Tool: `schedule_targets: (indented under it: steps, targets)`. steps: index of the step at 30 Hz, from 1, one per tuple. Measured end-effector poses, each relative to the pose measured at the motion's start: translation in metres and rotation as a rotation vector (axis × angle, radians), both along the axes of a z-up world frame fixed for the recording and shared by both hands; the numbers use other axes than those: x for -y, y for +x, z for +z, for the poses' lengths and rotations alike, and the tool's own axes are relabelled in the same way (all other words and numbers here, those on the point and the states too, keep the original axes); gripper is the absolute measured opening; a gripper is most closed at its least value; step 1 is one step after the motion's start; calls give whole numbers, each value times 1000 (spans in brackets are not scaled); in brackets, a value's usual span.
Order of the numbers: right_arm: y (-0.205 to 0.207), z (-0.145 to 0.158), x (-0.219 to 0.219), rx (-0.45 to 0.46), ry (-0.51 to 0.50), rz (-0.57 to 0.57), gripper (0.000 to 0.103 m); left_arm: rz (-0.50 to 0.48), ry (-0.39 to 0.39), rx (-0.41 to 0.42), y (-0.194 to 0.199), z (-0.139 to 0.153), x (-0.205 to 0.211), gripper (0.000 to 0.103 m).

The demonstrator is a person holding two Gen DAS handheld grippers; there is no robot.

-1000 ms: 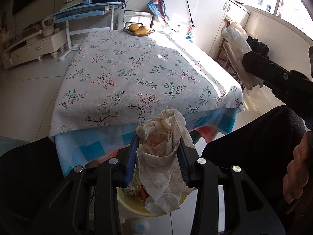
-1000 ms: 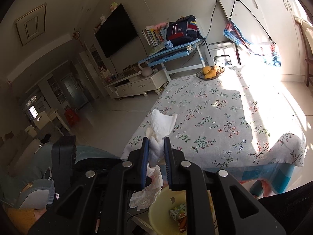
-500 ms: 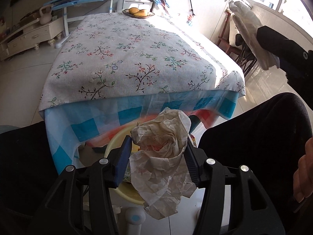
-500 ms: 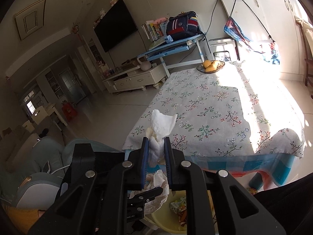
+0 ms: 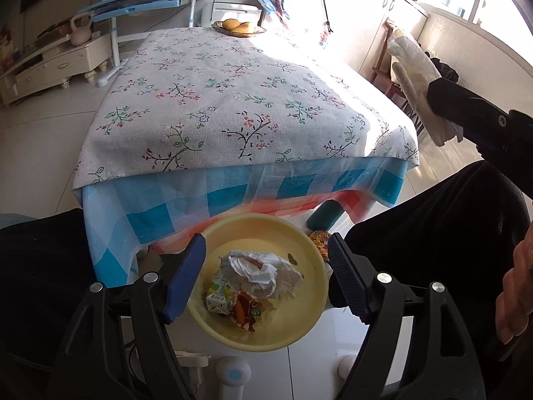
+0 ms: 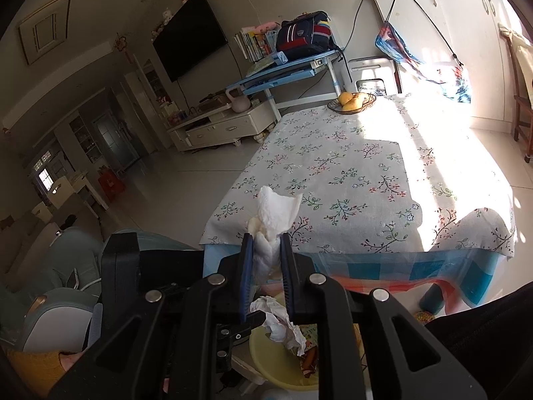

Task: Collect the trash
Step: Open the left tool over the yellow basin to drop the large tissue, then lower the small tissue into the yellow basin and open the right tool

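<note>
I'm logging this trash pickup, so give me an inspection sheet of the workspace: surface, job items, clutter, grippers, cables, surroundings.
Surface: table under a floral cloth, with a fruit bowl at the far end.
Job's things: yellow basin on the floor holds crumpled paper and wrappers; white tissue.
Clutter: nothing seen.
Grippers: left gripper open above the basin; right gripper shut on the tissue.
Cables: black cord down the far wall.
Surroundings: TV, blue desk, backpack.
</note>
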State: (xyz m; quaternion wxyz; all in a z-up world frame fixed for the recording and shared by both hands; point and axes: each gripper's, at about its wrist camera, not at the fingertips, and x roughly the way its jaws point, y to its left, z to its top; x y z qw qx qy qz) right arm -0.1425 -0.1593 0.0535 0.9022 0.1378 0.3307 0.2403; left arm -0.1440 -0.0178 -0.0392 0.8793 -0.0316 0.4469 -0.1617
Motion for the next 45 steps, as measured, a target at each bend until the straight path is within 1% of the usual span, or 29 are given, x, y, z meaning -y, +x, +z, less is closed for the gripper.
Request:
schedule_targets:
  steps: [4,10,13,20,24,31,40,45]
  targets:
    - [-1,-1,-1,-5,-9,0,18,33,3,21,-1,3,-6,76]
    - [-6,2,-2,8,-12,-6,18,91,17,112,-8,16,-16,81]
    - [-9,3,-1,13,-13,-7,18,114,22,137,-9,20,-19,82]
    - [-10,-1,-7,0,-26,8,19,151,38,157,-8,21,-23,83]
    - [-7,-9,-17,-34,-59,33,19,172,39,164,-9,21,-27,84]
    - [-9,-18,-29,-52,-106,72,19,192,45,168,-8,21,-29,85]
    - [-6,-40,-47,-123,-200,123,19,208,45,178,-8,22,-31,86]
    - [-2,-53,-52,-165,-237,127,20,220,42,181,-8,22,-32,87]
